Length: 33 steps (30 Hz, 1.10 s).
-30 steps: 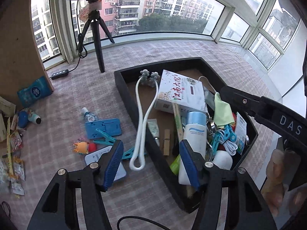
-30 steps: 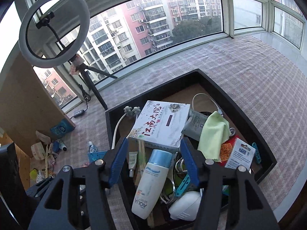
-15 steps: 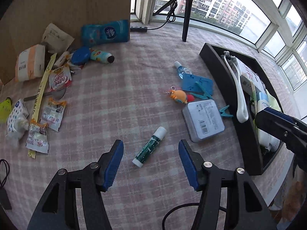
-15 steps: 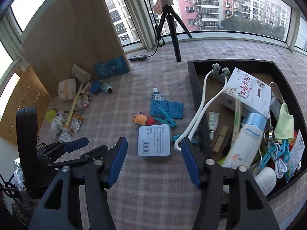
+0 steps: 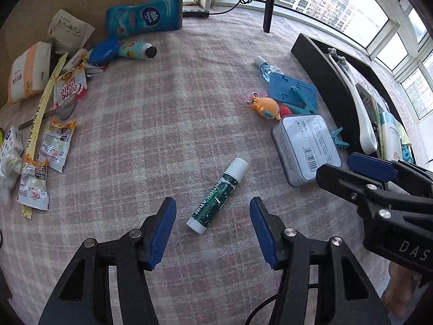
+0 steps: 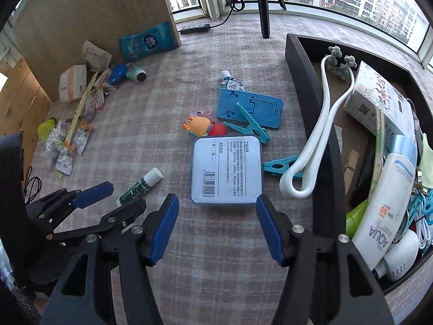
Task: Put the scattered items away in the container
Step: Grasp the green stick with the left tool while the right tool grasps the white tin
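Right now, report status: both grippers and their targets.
Left gripper empty, fingers closing around lip balm tube. Right gripper open, empty, over the tin. Nothing between either gripper and its target.

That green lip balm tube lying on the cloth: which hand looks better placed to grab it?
The left. The left gripper hangs over the lip balm tube, jaws closing, the tube's near end between its fingers, untouched. The right gripper, open, faces the flat tin beside it.

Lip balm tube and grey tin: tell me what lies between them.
Nothing; only bare checked cloth separates the lip balm tube from the grey tin, clearest in the left wrist view.
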Available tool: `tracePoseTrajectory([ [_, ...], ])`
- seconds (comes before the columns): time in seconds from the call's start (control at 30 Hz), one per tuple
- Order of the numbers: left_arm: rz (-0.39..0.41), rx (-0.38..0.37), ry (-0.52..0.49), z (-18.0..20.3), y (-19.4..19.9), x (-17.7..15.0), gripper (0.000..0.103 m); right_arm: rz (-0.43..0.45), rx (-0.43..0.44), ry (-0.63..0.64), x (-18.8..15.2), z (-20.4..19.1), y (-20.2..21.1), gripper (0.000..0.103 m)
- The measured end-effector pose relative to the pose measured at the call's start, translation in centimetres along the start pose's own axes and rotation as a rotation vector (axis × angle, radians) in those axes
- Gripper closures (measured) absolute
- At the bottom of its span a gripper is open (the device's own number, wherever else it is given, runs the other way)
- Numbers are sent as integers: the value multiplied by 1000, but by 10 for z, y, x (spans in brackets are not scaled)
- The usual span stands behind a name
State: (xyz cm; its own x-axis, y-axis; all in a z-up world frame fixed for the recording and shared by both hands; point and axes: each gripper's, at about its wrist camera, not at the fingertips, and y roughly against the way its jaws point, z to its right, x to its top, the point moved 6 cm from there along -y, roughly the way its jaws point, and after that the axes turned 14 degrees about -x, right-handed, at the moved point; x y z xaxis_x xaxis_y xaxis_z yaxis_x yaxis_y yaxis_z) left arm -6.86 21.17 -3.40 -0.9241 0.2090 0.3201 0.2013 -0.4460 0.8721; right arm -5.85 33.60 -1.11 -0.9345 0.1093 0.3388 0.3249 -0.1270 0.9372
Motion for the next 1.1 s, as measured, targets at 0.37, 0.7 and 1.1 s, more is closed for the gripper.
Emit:
tracePoseTrajectory([
  [0.37, -5, 53, -34, -3, -11, 12, 66, 9, -57, 70, 18, -12, -17, 34],
  [0.7, 3, 68, -28, -11, -8, 9, 73, -9, -132, 92, 17, -13, -28, 32],
  [1.1, -1, 101, -60, -6, -14, 18, 78, -24, -134, 92, 22, -18, -34, 33],
])
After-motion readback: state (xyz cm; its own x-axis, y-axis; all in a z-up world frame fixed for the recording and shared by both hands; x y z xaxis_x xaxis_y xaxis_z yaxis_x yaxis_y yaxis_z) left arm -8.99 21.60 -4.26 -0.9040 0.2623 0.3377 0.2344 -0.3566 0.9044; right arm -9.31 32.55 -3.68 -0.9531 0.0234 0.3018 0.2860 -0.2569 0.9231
